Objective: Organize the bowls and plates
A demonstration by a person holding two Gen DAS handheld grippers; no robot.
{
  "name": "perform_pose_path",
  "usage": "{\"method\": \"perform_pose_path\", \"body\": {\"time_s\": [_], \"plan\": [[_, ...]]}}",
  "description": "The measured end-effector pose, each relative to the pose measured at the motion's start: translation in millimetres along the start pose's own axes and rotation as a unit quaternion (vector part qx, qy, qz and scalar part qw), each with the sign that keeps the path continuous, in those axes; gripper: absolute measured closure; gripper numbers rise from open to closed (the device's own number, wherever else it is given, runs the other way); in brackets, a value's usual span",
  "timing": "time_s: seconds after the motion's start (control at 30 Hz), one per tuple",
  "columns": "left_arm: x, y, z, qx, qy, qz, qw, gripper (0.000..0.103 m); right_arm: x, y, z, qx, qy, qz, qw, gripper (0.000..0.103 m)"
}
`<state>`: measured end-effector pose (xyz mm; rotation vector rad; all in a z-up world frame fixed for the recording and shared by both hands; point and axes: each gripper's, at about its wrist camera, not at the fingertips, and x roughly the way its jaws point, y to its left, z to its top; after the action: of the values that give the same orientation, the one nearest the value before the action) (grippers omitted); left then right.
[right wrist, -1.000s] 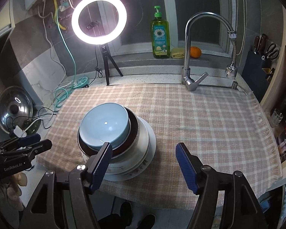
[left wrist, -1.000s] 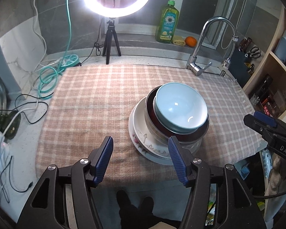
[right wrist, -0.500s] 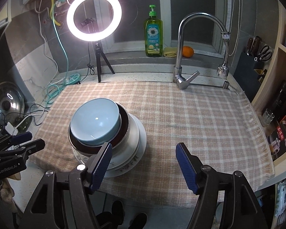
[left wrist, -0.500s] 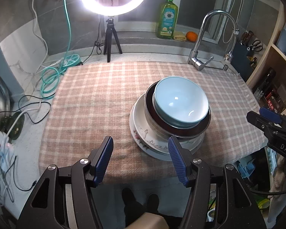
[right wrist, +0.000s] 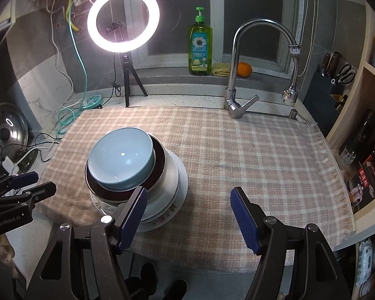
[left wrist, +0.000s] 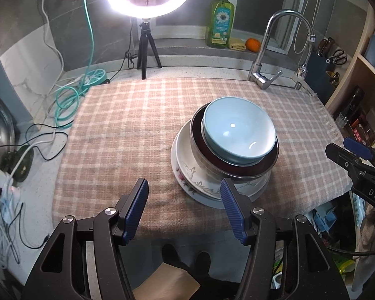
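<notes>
One stack of dishes stands on the checked cloth (left wrist: pixel 137 125). On top is a light blue bowl (left wrist: pixel 238 130) (right wrist: pixel 121 158), nested in a dark-lined steel bowl (left wrist: pixel 202 155) (right wrist: pixel 160 160), which rests on white plates, the lowest a flower-patterned plate (left wrist: pixel 190 175) (right wrist: pixel 162 220). My left gripper (left wrist: pixel 183 206) hangs open above the cloth's near edge, left of the stack, nothing between its blue pads. My right gripper (right wrist: pixel 188 215) is open too, its left fingertip (right wrist: pixel 135 207) in front of the stack's near rim, apart from it. Each gripper shows at the other view's edge.
At the back stand a ring light on a tripod (right wrist: pixel 123 20), a green soap bottle (right wrist: pixel 200 47), an orange (right wrist: pixel 244 70) and a tap (right wrist: pixel 237 75). Cables (left wrist: pixel 67 105) and a pot lid (right wrist: pixel 5 135) lie left. Shelves (right wrist: pixel 367 125) stand right.
Both views show a little more of the counter's near edge and the floor than a second ago; the stack sits slightly higher in frame. The dishes have not moved and both grippers stay open.
</notes>
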<state>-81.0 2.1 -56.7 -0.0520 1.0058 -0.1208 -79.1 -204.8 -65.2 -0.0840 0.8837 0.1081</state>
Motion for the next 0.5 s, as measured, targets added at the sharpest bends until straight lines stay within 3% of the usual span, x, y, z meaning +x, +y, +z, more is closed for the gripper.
{"method": "perform_pose_path", "body": {"time_s": [0.5], "plan": [[-1.6, 1.4, -2.8, -0.003, 0.003, -0.007, 1.0, 0.043, -0.7, 1.2, -0.1, 0.001, 0.001, -0.001, 1.0, 0.038]]}}
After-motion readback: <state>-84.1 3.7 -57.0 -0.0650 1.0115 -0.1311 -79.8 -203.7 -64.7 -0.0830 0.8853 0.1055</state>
